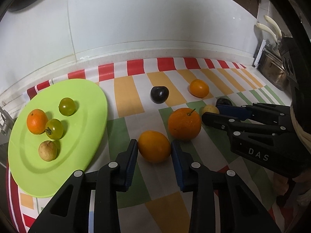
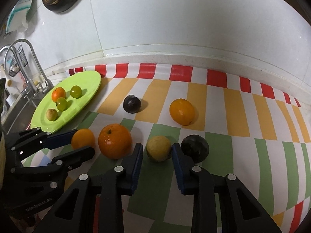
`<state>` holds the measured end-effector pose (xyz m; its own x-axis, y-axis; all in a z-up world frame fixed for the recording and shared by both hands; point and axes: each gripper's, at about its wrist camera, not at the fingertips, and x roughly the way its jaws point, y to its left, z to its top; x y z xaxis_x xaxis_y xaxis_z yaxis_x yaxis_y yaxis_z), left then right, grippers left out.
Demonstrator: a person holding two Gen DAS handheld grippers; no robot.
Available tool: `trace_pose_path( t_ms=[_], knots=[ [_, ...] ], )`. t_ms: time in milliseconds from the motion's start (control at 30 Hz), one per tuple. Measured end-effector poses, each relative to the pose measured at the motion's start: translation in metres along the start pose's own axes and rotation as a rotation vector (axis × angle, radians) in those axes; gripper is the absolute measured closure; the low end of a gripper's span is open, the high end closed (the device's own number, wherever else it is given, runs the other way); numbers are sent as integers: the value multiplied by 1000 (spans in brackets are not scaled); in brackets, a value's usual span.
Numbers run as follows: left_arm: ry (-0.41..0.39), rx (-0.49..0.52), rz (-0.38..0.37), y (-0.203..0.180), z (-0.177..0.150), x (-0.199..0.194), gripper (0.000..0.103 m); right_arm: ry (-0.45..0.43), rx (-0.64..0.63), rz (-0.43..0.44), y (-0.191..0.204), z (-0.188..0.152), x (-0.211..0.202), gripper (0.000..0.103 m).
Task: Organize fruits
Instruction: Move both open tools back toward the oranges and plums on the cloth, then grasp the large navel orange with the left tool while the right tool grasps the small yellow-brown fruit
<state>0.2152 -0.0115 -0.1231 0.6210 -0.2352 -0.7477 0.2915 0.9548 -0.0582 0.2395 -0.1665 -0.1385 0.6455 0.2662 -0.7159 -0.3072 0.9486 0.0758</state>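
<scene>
L tool (image 1: pixel 154 147) is clamped on a small orange (image 1: pixel 154 146), both blue pads touching its sides; the fruit sits on the striped cloth (image 1: pixel 126 97) over the tabletop, just right of the green plate (image 1: pixel 81 89). R tool (image 2: pixel 157 151) is clenched on a pale yellow fruit (image 2: pixel 159 148), pads tight against it left & right, fruit resting on the cloth.

Btwn the two held fruits: a big orange (image 1: pixel 184 123) w/ a short stem, near the small orange, just beside the R tool's near finger. Right of the yellow fruit, touching the R tool's outer finger, is a dark plum (image 2: pixel 195 148). Further back on the cloth, well apart from both tools: a 2nd dark plum (image 1: pixel 159 94) & another orange (image 1: pixel 199 88).

Plate sits at the cloth's left end, near the wall. On it: a mandarin (image 1: pixel 37 121), two green grapes (image 1: pixel 66 106), the nearer one touching the mandarin, & a small tan fruit (image 1: pixel 47 150) at the front, apart from the rest.

Left of the plate in the right wrist view: a steel tap (image 2: pixel 29 66) & sink. Far right in the left wrist view: knife handles (image 1: pixel 269 29) sticking up from a rack by the wall. White tiled wall behind everything.
</scene>
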Motion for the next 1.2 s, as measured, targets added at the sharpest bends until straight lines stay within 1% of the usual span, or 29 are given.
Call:
trace_pose_path(
  t_ms=[300, 633, 800, 967, 1200],
  knots=[
    [-37, -8, 7, 0, -2, -16, 69, -26, 9, 10, 1, 1, -14, 75],
    [-117, -33, 22, -1, 2, -58, 69, -89, -1, 40, 15, 5, -52, 75],
    [-150, -69, 34, 1, 3, -81, 69, -129, -9, 58, 24, 10, -71, 75],
    [-174, -89, 59, 6, 0, -99, 69, -161, -17, 75, 33, 13, -87, 75],
    [-203, -135, 106, 20, -6, -125, 69, -203, -49, 110, 56, 21, -103, 75]
  ],
)
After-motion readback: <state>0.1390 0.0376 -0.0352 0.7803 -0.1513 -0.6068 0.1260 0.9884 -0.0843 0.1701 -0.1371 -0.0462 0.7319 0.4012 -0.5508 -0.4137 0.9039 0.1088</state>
